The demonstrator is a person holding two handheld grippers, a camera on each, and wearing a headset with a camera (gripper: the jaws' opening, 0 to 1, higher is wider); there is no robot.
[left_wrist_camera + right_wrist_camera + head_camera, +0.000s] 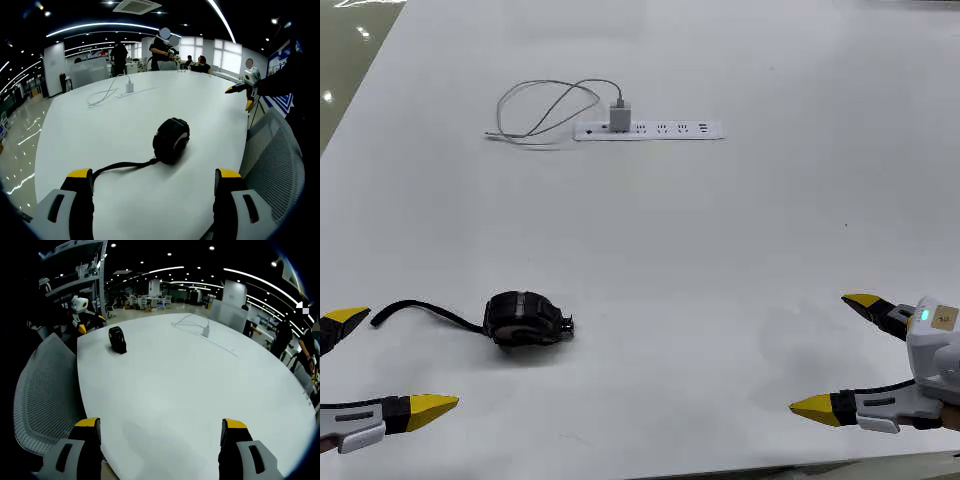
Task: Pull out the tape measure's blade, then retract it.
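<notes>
A black tape measure (525,319) lies on the white table (720,230), its black wrist strap (425,312) trailing to the left. Its blade is wound in. My left gripper (392,362) is open at the table's near left edge, a short way from the strap's end. In the left gripper view the tape measure (171,140) sits just ahead of the open gripper (154,180), strap (122,165) running toward the jaws. My right gripper (838,355) is open at the near right edge, far from the tape measure (117,339), with nothing between its fingers.
A white power strip (650,129) with a plugged charger and a looped white cable (545,110) lies at the far side of the table. A grey mesh chair (42,395) stands at the near edge. People stand and sit beyond the table.
</notes>
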